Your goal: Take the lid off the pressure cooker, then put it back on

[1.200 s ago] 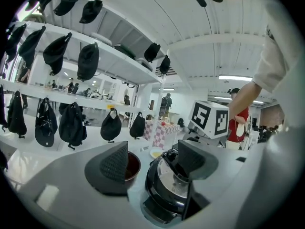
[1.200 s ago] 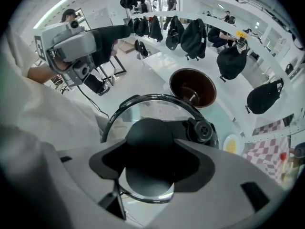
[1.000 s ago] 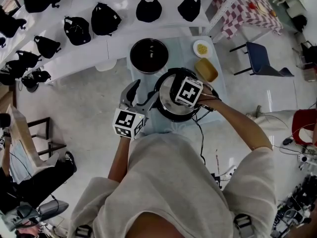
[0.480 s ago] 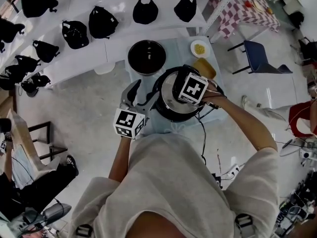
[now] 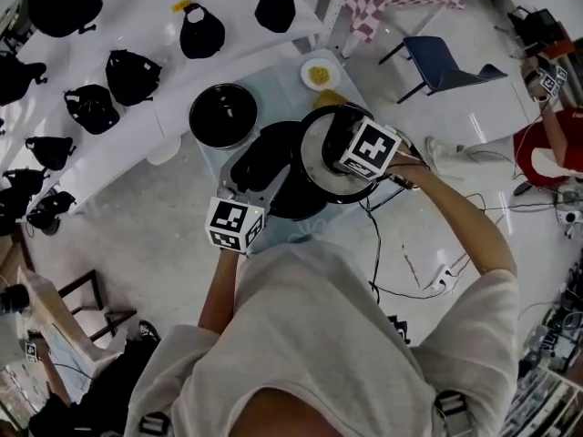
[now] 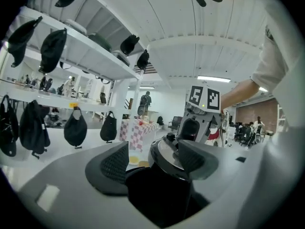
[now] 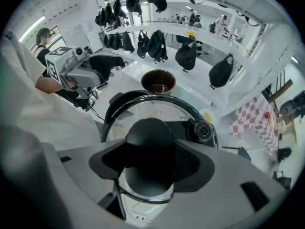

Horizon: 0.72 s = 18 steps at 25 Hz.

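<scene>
The black pressure cooker (image 5: 284,197) stands on a small pale table (image 5: 278,87). Its lid (image 5: 316,156), silvery with a black rim, hangs tilted above the cooker's right side, off the pot. My right gripper (image 5: 333,146) is shut on the lid's black knob (image 7: 148,144); a black valve (image 7: 202,131) sits beside the knob. My left gripper (image 5: 252,177) reaches in from the cooker's near left. In the left gripper view the dark cooker (image 6: 157,194) fills the gap between both pads, which clamp its side handle. The lid (image 6: 167,152) shows just behind.
A black bowl (image 5: 223,115) and a plate of yellow food (image 5: 321,73) sit at the table's far end. Black bags (image 5: 132,76) hang on white shelving at the far left. A blue chair (image 5: 446,62) stands at the right, and a cable (image 5: 373,244) trails down off the table.
The lid has come up off the cooker and shifted right with my right gripper. The left gripper stays at the cooker's left side. The head view has swung round.
</scene>
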Available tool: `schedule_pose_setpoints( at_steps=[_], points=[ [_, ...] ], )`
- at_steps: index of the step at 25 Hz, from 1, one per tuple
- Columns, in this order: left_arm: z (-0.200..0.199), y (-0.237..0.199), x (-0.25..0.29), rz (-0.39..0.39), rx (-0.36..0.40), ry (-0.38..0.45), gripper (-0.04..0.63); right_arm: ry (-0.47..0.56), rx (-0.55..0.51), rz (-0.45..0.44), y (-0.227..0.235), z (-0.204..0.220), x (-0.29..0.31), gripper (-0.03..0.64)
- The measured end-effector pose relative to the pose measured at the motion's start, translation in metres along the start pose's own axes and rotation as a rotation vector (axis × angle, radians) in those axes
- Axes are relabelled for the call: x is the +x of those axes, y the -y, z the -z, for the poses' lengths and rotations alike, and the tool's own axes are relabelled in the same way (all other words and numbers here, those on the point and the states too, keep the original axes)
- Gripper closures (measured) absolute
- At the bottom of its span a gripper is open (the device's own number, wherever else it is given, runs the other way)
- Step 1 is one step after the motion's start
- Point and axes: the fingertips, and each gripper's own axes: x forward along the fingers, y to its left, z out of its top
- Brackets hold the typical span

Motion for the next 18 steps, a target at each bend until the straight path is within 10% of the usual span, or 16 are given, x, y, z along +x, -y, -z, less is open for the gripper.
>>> schedule_pose_setpoints(
  at_steps=[18],
  points=[
    [0.0,0.114,0.097,0.283,0.063,-0.083,0.284,-0.04,0.387,0.055,0.034,0.195,-0.004,0.347]
  ],
)
